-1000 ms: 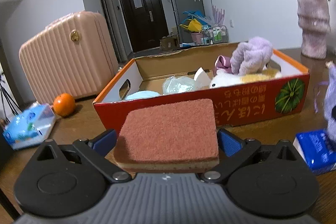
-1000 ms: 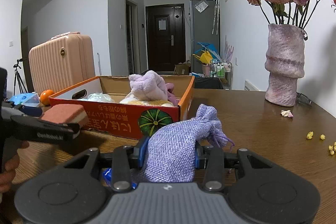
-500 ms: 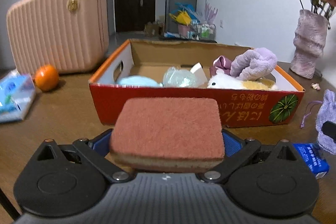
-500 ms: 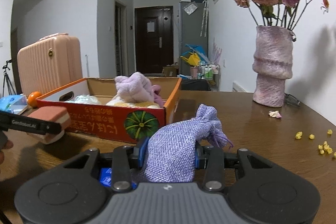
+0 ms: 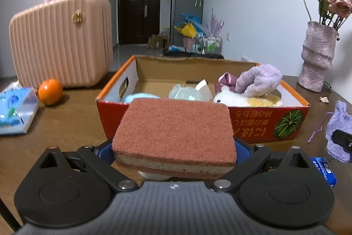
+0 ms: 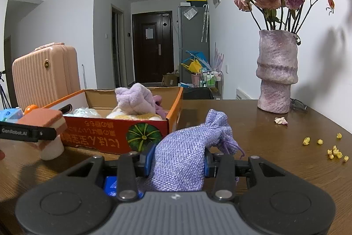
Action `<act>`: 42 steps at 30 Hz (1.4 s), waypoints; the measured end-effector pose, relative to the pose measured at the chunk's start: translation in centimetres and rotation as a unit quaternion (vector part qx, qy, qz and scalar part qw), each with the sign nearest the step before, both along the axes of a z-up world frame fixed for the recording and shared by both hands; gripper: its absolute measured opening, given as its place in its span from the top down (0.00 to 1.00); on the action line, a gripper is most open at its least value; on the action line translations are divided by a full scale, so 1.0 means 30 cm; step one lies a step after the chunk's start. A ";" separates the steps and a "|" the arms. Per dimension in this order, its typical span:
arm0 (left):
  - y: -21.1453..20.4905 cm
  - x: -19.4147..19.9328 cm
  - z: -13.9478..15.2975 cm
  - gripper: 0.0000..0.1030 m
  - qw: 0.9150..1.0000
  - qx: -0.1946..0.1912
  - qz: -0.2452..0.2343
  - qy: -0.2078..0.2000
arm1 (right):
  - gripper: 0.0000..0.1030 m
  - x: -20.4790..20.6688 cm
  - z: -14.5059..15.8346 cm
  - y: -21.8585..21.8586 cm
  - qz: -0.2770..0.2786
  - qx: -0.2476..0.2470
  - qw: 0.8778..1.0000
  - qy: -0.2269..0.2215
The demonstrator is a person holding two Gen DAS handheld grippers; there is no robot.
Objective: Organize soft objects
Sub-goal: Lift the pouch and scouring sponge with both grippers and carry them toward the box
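Box (image 5: 253,124) sat on desk (image 5: 72,122), at 12 o'clock from left tool (image 5: 173,148). Sponge (image 5: 173,133) sat between left tool's fingers, before box's near wall. Plush toy (image 5: 246,99) and towel (image 5: 259,79) lay in box, toward 1 o'clock. Suitcase (image 5: 59,41) stood behind box at 10 o'clock; orange (image 5: 50,91) lay before suitcase. Vase (image 6: 277,72) stood on desk at 1 o'clock from right tool (image 6: 178,163). Pouch (image 6: 189,151) sat between right tool's fingers, right of box.
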State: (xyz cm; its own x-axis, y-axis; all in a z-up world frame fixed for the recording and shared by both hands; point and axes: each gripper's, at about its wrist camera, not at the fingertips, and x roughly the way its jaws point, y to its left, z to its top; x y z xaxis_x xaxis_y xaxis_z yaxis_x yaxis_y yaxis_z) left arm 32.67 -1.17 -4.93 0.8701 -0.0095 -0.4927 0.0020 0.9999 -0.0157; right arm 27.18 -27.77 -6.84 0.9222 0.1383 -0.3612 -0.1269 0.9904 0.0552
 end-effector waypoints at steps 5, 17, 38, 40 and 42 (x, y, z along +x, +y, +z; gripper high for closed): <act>-0.007 -0.030 0.037 0.03 1.000 0.002 -0.003 -0.026 | 0.62 -0.008 0.019 0.019 0.001 0.009 1.000 -0.015; -0.003 -0.052 0.117 0.03 0.997 0.004 -0.002 -0.071 | 0.62 0.004 0.091 0.151 0.030 0.007 0.996 -0.078; 0.060 0.125 0.198 0.02 0.992 -0.011 0.039 -0.118 | 0.61 0.237 0.174 0.338 0.050 0.003 0.992 -0.115; 0.069 0.154 0.202 0.03 0.992 -0.012 0.044 -0.120 | 0.61 0.260 0.176 0.351 0.049 -0.001 0.992 -0.115; 0.076 0.175 0.202 0.02 0.991 -0.014 0.048 -0.121 | 0.61 0.285 0.179 0.361 0.048 -0.003 0.992 -0.114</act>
